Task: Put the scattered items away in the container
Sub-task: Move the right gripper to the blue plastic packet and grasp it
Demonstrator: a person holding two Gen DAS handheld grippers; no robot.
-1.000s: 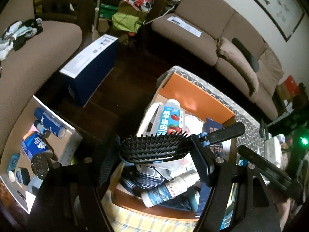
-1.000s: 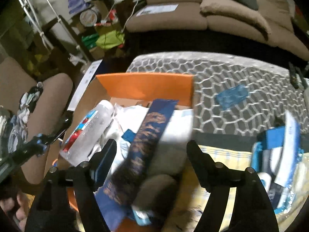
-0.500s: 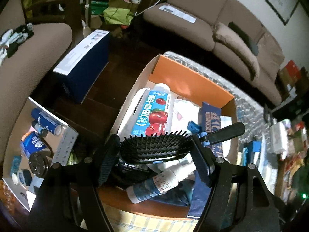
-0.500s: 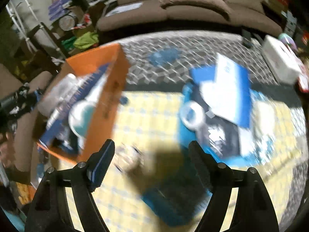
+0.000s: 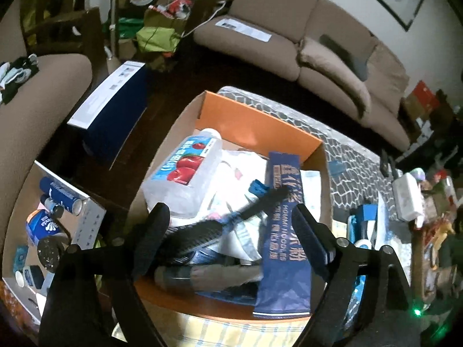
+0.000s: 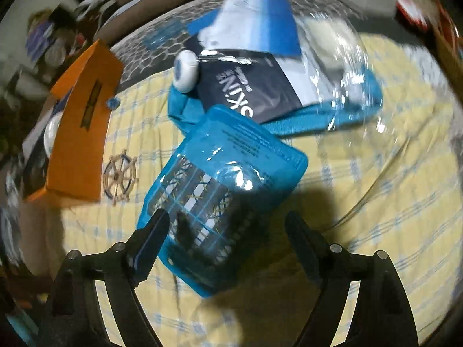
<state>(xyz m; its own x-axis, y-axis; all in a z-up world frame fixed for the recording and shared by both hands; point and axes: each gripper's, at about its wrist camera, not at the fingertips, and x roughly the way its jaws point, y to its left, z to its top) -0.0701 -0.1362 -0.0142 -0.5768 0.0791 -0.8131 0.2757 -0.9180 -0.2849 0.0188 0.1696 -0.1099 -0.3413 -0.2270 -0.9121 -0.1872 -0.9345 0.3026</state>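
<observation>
The orange box (image 5: 254,124), the container for all this clutter, sits right under my left gripper (image 5: 231,237), whose jaws have just been opening and now stand wide apart. The black hairbrush (image 5: 208,231) is blurred between them and lies across the pile inside the box, touching neither finger as far as I can tell. Under it I see a dark bottle (image 5: 202,277) lying along the near wall, and a long navy noodle packet (image 5: 285,231) running from the near edge toward the far wall. Further in, a clear bottle with red apples on its label (image 5: 188,176) lies on some white plastic bags (image 5: 234,173). The box stands on a yellow checked cloth (image 5: 202,329), with a grey honeycomb-patterned mat (image 5: 347,156) beyond it and a brown sofa (image 5: 303,37) farther back.

My right gripper (image 6: 225,243) has also just been opening its jaws; they are spread wide with nothing pressed between the pads. It hangs over a blue pouch (image 6: 225,185) that lies flat on the same yellow cloth, its near end between my fingertips. Just past the pouch is a teal bag (image 6: 289,121) holding a dark packet (image 6: 251,86), with a small white round jar (image 6: 185,70) at its left corner. A ship's-wheel print (image 6: 120,177) marks the cloth between the pouch and the orange box, which stands off to the left in this view. Much of this picture is smeared.
</observation>
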